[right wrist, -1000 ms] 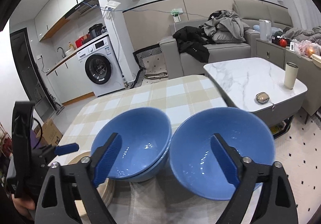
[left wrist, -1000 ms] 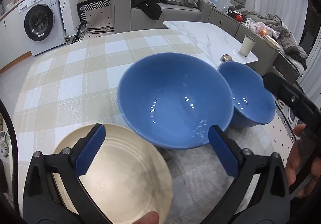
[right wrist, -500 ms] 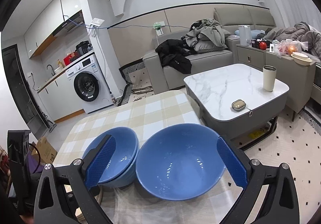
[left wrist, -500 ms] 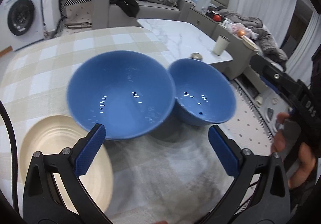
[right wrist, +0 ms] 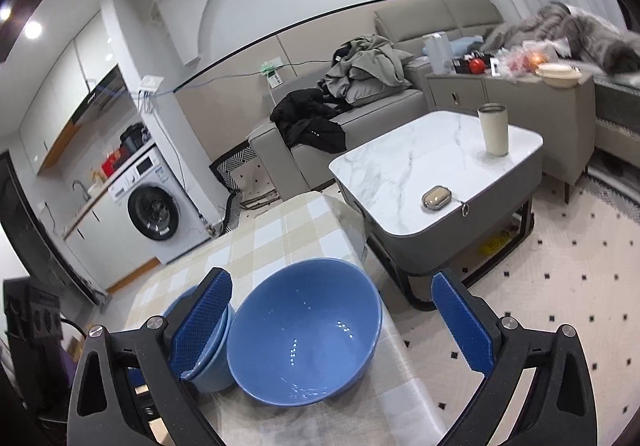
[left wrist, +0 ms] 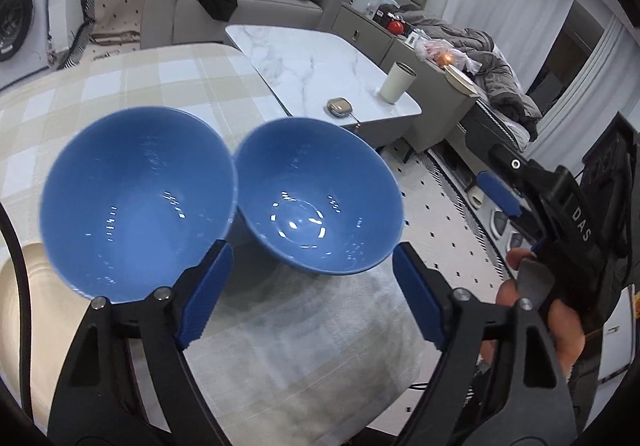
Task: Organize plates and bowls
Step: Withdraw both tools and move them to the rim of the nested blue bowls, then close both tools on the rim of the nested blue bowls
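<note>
Cream plate (left wrist: 16,310) lies at the desk's (left wrist: 132,82) left edge, beside stacked bowls (left wrist: 136,202), with one lone bowl (left wrist: 316,202) to their right. Our left hand-held gripper (left wrist: 308,294), jaws just narrowed but empty, and spread right hand-held gripper (right wrist: 332,326) hold nothing; we judge stacking that bowl remains.

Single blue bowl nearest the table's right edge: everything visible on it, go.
The single blue bowl is glossy, ceramic-looking, empty and upright on the checked tablecloth near the table's edge. A ring of glints marks its flat bottom. Its rim sits close against the stacked blue bowls; contact unclear. No gripper touches it.
</note>
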`<state>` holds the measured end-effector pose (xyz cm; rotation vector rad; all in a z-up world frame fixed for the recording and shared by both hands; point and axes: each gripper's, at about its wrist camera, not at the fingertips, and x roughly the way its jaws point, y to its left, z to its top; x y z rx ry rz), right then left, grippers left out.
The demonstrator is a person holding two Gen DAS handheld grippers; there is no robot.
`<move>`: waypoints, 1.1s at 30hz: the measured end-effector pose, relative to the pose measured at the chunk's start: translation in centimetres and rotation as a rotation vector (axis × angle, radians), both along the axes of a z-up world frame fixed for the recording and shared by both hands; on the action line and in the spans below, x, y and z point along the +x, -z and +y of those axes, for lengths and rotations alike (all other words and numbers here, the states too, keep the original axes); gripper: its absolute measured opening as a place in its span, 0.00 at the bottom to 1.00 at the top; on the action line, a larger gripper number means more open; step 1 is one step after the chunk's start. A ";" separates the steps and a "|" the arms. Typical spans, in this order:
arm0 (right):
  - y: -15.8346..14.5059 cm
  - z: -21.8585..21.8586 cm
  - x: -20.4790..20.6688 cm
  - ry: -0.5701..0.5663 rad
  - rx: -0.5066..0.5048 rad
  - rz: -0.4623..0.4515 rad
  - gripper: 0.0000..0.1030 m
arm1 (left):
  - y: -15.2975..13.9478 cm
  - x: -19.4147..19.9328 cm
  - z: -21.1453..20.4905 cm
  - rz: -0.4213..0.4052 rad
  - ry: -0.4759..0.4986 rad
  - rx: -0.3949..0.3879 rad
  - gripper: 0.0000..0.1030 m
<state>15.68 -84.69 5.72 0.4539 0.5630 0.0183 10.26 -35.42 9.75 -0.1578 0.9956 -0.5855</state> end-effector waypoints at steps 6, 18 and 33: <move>0.8 -2.0 0.1 0.020 0.042 0.015 0.87 | 1.1 1.0 -2.1 0.062 -0.003 0.014 0.64; 3.1 -1.1 2.0 -0.014 0.015 0.101 0.70 | 3.3 1.0 -2.3 0.062 -0.052 0.085 0.63; 7.6 1.2 4.7 -0.073 -0.015 0.210 0.42 | 5.7 3.1 -2.1 0.036 -0.075 0.100 0.53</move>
